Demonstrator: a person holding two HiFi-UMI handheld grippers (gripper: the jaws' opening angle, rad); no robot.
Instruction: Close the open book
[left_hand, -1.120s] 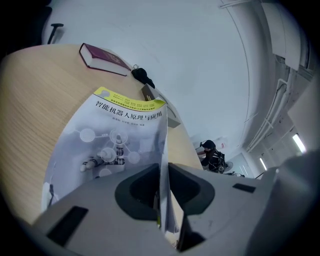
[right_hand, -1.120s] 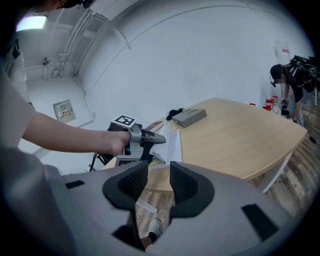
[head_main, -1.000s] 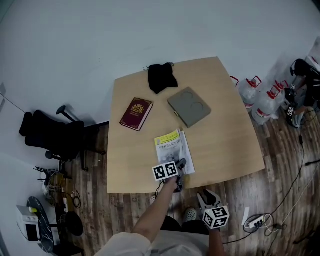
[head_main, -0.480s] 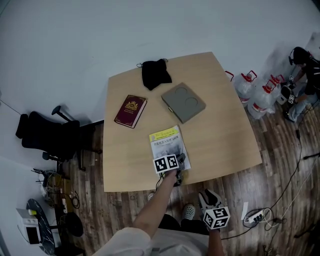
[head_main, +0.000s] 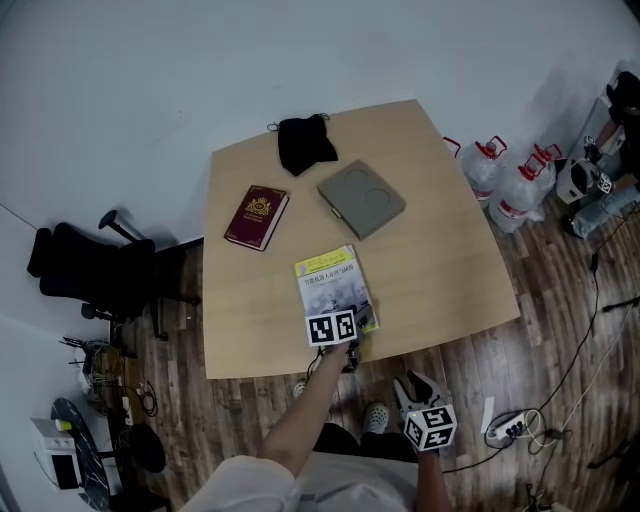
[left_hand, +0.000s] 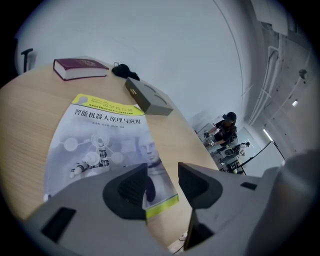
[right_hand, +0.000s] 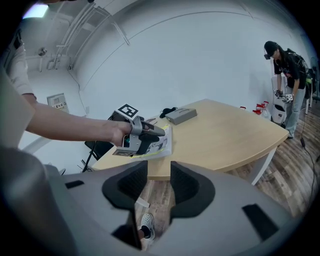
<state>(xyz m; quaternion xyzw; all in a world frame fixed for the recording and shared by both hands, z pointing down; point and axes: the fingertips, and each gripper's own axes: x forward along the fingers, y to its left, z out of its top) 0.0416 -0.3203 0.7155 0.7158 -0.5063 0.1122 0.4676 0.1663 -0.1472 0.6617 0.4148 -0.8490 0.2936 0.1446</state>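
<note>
The book, with a pale cover and a yellow strip at each end, lies shut and flat on the wooden table near its front edge. My left gripper hovers at the book's near right corner. Its jaws are opening, and in the left gripper view the left gripper has that corner of the book showing in the gap, with no pad pressing on it. My right gripper hangs off the table in front of its edge. The right gripper stands open on nothing and looks toward the book.
Farther back on the table lie a dark red book, a grey case and a black cloth. Water bottles stand on the floor to the right, where a person is. An office chair is at the left.
The book's cover has come down flat; a second ago white pages showed along its right side. The left gripper has stayed at the book's near corner. The right gripper has hardly moved.
</note>
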